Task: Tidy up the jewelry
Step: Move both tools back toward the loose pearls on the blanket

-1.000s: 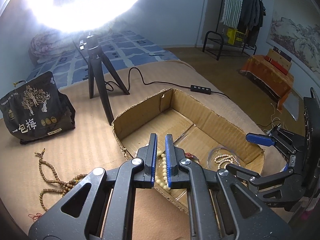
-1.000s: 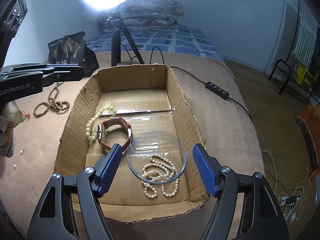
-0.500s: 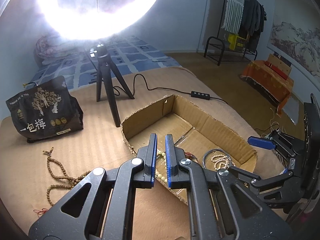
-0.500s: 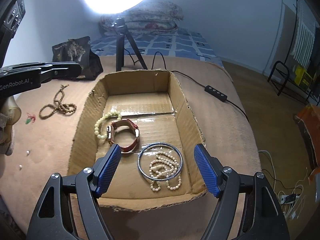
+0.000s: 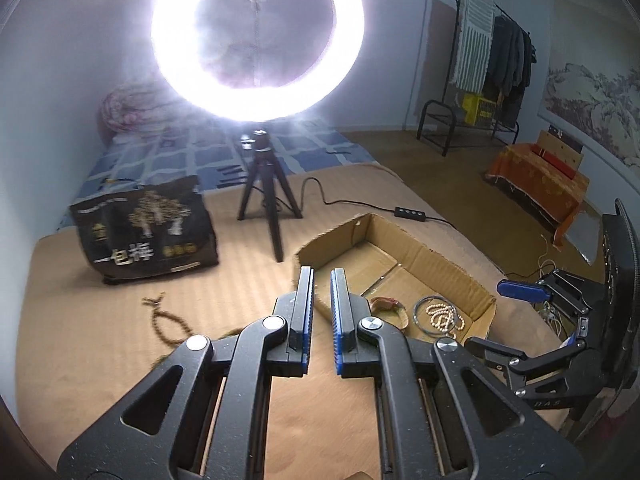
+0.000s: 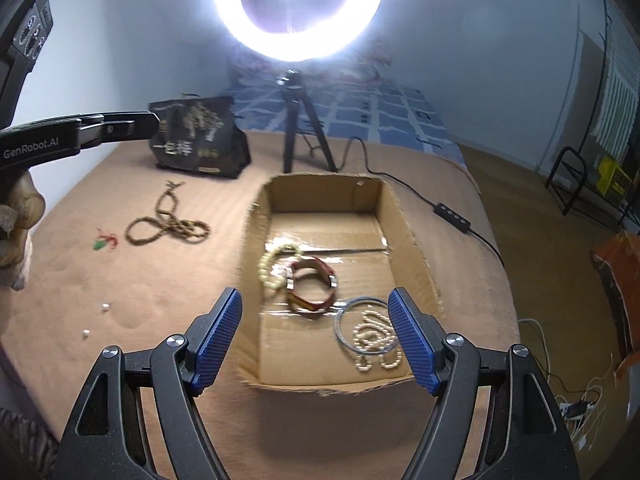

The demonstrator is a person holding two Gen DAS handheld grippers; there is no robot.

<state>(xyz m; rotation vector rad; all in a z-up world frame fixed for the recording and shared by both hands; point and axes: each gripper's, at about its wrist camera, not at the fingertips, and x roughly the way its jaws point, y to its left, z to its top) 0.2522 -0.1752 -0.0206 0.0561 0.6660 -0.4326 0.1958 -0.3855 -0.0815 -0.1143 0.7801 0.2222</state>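
Lying inside an open cardboard box (image 6: 412,240) on a tan cloth surface (image 6: 120,280) are four pieces of jewelry: one cream bead bracelet (image 6: 269,262), one watch with a reddish-brown strap (image 6: 312,286), one thin metal bangle (image 6: 368,330), and one white pearl strand (image 6: 374,344) coiled partly inside that bangle. The bracelet touches the watch; the bangle sits just beside the watch, nearer the box's front edge. A fifth piece — one long string of brown wooden beads (image 6: 170,226) — lies looped on the cloth outside the box, to its left, with a small red and green tassel (image 6: 105,240) near it.

The right gripper (image 6: 316,338) hangs above the box's front edge, its blue-padded jaws spread wide and holding nothing. The left gripper (image 5: 321,322) hovers over the cloth beside the box, its jaws drawn nearly together with only a narrow gap, nothing between them. Its side reads "GenRobot.AI".

One black bag (image 6: 196,138) printed with gold trees and white Chinese characters stands behind the beads — one ring light on a tripod (image 6: 298,136) stands beside it.
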